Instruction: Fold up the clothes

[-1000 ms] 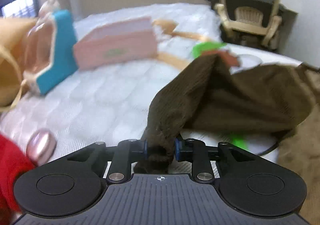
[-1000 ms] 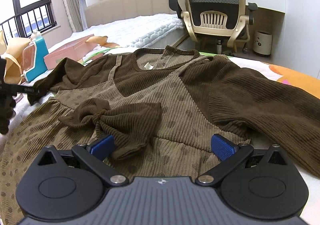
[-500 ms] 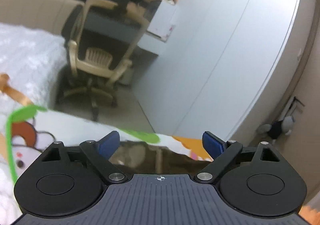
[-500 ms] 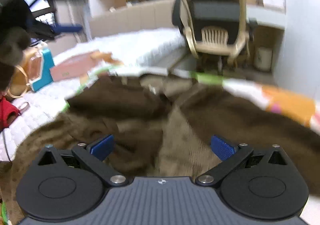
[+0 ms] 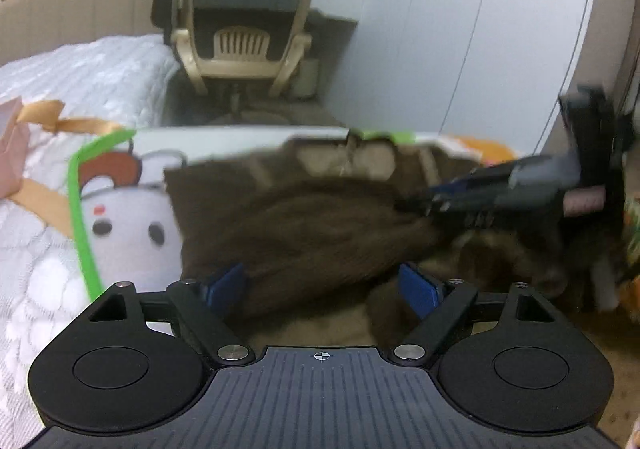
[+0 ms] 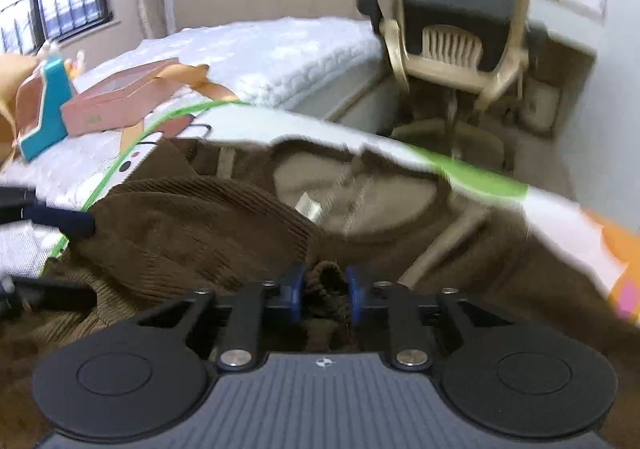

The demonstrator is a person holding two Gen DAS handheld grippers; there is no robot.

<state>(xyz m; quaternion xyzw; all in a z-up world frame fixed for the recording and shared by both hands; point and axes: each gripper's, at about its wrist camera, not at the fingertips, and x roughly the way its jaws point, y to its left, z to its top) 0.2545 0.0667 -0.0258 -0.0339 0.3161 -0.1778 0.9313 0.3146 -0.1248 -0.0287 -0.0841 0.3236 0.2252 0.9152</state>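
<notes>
Pinching a bunched fold of the brown sweater (image 6: 192,225), right claw (image 6: 323,289) is clamped; left claw (image 5: 322,285) spread wide above it.

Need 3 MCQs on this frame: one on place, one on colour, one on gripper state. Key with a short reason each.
1. Where does the pink box lie?
A. on the office chair
B. on the white bed, left of the garment
C. on the floor

2. What colour is the line on the sheet under the brown garment?
A. green
B. red
C. black

3. How do the grippers stand?
A. both open
B. left shut on cloth, right open
C. left open, right shut on cloth

Key:
1 B: the right wrist view shows the box on the quilted bed, beyond the garment's left side.
2 A: a bright green line runs past the neckline.
3 C: the left gripper has its blue pads spread; the right gripper pinches a fold of brown knit.
</notes>
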